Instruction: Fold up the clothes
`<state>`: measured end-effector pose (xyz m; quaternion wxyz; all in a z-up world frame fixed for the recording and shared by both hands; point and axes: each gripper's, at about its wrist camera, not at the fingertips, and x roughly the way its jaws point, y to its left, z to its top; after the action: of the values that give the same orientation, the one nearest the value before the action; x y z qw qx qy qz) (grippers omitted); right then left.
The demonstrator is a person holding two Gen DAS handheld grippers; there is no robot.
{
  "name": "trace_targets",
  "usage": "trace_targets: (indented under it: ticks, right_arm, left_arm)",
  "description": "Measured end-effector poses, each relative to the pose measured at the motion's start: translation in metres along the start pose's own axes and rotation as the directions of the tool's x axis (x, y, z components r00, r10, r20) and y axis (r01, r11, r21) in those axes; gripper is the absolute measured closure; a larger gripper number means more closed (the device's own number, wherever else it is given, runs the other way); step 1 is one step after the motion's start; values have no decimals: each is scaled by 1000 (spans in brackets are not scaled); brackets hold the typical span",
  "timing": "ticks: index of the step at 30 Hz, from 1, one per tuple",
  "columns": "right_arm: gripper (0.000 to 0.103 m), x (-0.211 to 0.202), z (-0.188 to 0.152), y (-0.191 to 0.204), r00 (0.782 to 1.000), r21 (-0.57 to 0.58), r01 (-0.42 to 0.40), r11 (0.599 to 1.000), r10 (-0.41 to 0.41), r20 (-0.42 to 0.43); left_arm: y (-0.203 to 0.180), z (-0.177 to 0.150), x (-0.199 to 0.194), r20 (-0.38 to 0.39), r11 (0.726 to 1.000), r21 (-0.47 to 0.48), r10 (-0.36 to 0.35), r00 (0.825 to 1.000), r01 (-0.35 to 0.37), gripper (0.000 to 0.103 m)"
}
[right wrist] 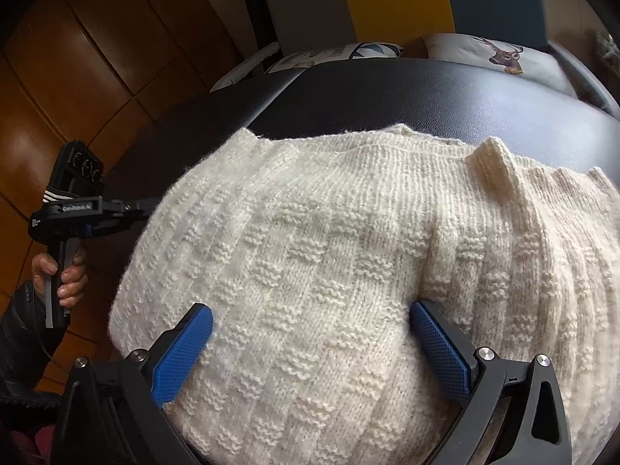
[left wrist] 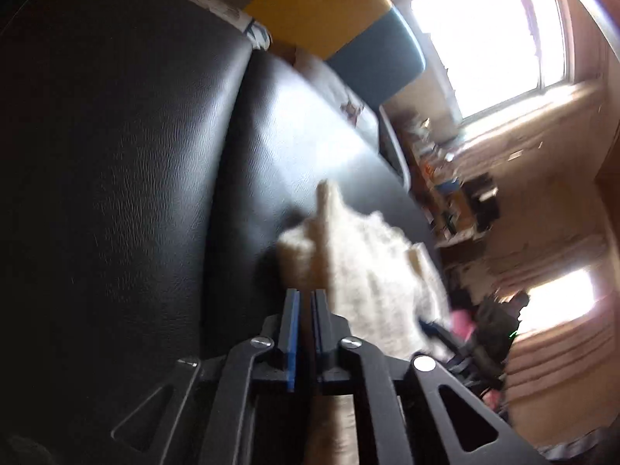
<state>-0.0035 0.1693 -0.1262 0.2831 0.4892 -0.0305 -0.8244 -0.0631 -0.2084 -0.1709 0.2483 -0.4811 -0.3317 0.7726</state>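
A cream knitted sweater (right wrist: pixel 329 232) lies spread on a black leather surface (right wrist: pixel 387 93). My right gripper (right wrist: pixel 310 314) stands open just over its near part, blue pads (right wrist: pixel 186 345) wide apart on the knit. My left gripper (right wrist: pixel 149 203), held by a person's hand (right wrist: pixel 62 275), reaches the sweater's left edge. In the left wrist view the left gripper (left wrist: pixel 306 294) is shut on a strip of the sweater (left wrist: pixel 372 263), which trails blurred to the right over the black leather (left wrist: pixel 116 155).
Printed cushions (right wrist: pixel 503 56) lie behind the leather surface, against a grey, yellow and teal backrest (right wrist: pixel 387 0). Brown wooden cabinet doors (right wrist: pixel 97 58) fill the left. The left wrist view shows a bright window (left wrist: pixel 484 38) and cluttered items on the floor (left wrist: pixel 457 193).
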Motion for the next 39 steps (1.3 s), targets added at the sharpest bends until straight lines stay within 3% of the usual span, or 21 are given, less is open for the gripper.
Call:
trace_targets:
  ticks: [1, 4, 7, 12, 14, 18, 20, 23, 28, 30, 34, 36, 39]
  right_arm:
    - [0, -1, 0, 0, 1000, 1, 1, 1000, -1, 1]
    - [0, -13, -8, -6, 1000, 1, 1, 1000, -1, 8]
    - [0, -17, -11, -7, 1000, 1, 2, 1000, -2, 13]
    - [0, -24, -16, -9, 1000, -1, 4, 1000, -4, 18]
    - [0, -27, -18, -10, 1000, -1, 5, 1000, -5, 21]
    - [0, -31, -21, -10, 1000, -7, 13, 1000, -12, 24]
    - [0, -29, -22, -5, 999, -18, 28, 999, -28, 25]
    - [0, -26, -23, 2, 998, -34, 51, 998, -50, 26]
    - [0, -30, -23, 9, 1000, -34, 21, 999, -21, 12]
    - [0, -38, -24, 5, 999, -32, -14, 999, 15, 29]
    - [0, -66, -28, -13, 995, -3, -63, 998, 63, 82]
    - [0, -80, -27, -29, 994, 21, -39, 999, 37, 106]
    - [0, -86, -25, -49, 993, 75, 22, 997, -31, 116]
  left_arm:
    - [-5, 3, -1, 1, 1000, 21, -3, 1000, 3, 86]
    - [-15, 10, 14, -43, 997, 72, 38, 998, -34, 85]
    - [-14, 14, 36, -128, 999, 41, -8, 992, 14, 84]
    - [-26, 9, 56, -149, 996, 26, -78, 986, 83, 83]
    - [-25, 0, 51, -139, 997, 73, 27, 990, -17, 98]
    - [-21, -15, 40, -100, 964, 158, 232, 967, -215, 98]
    - [-18, -10, 46, -94, 952, 163, 275, 957, -258, 97]
    - [-28, 9, 51, -37, 899, 232, 389, 921, -370, 97]
    - [-42, 33, 47, -7, 861, 228, 468, 884, -454, 92]
    - [-54, 35, 27, 74, 830, 217, 510, 857, -513, 94]
    - [-85, 29, 13, 78, 909, 273, 306, 949, -316, 90]
    - [-104, 20, 32, 47, 872, 385, 310, 950, -303, 90]
    - [-124, 7, 80, -80, 841, 496, 290, 954, -214, 90]
